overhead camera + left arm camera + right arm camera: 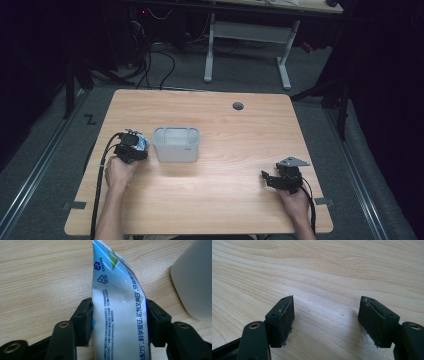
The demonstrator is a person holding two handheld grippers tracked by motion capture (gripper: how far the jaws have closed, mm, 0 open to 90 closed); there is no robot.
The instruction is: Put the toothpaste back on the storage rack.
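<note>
The left gripper clamps a soft white-and-blue printed plastic tube across its flattened body, on the light wooden table just beside a translucent white plastic bin. It likely dents and slips; grip mid-body. The right gripper rests open, empty.

A soft white and blue tube, printed with blue script and a recycling mark, has its flat crimped end pointing away in the left gripper view. It sits near the table's left edge, just left of the translucent bin.
</note>
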